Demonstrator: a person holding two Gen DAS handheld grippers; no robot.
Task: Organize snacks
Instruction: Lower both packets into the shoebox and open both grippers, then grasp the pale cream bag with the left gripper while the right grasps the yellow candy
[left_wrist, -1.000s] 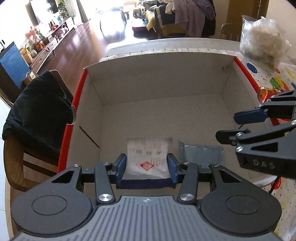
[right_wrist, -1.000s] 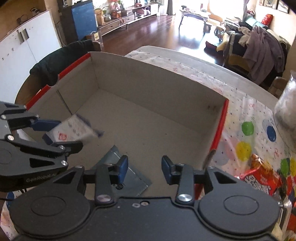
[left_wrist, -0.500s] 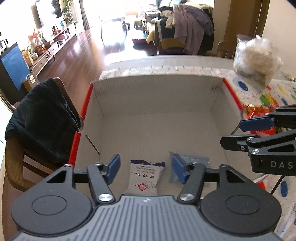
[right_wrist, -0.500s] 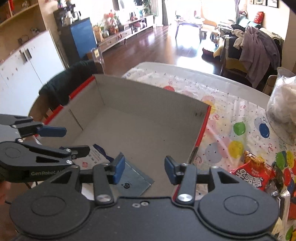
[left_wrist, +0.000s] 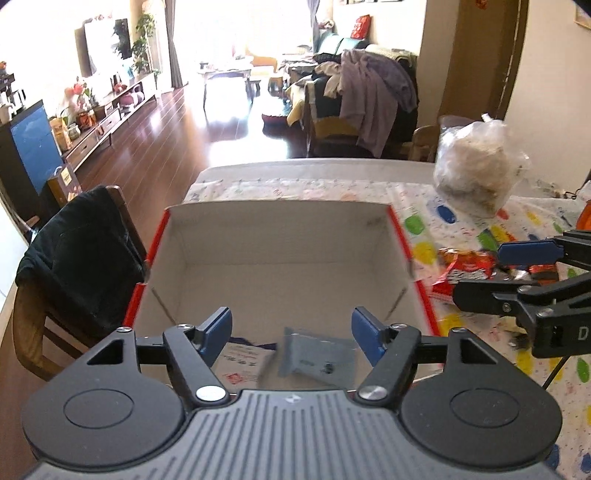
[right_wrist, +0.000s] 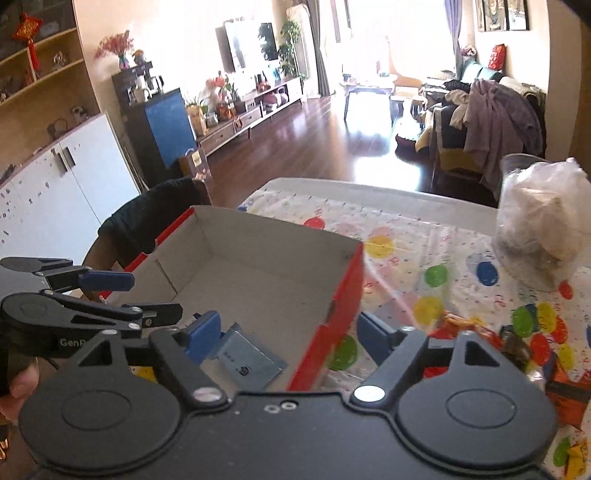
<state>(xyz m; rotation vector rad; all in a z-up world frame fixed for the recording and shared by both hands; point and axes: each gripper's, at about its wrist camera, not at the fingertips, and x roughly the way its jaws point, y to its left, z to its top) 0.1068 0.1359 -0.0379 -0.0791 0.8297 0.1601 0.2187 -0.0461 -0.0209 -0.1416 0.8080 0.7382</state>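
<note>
Red-edged cardboard box (left_wrist: 284, 236) sits on our dotted counter (left_wrist: 421, 225), a clear bag (left_wrist: 476, 166) behind. Inside lie a white packet (left_wrist: 240, 365) and grey sachet (left_wrist: 317, 358). Both hand-held grippers, left (left_wrist: 291, 328) and right (right_wrist: 288, 332), have just opened wide, empty.

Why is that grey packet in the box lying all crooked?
The grey packet lies slanted on the cardboard box floor beside the white packet, not lined up with the walls. It looks dropped, not arranged. Nothing appears spilled or torn.
</note>
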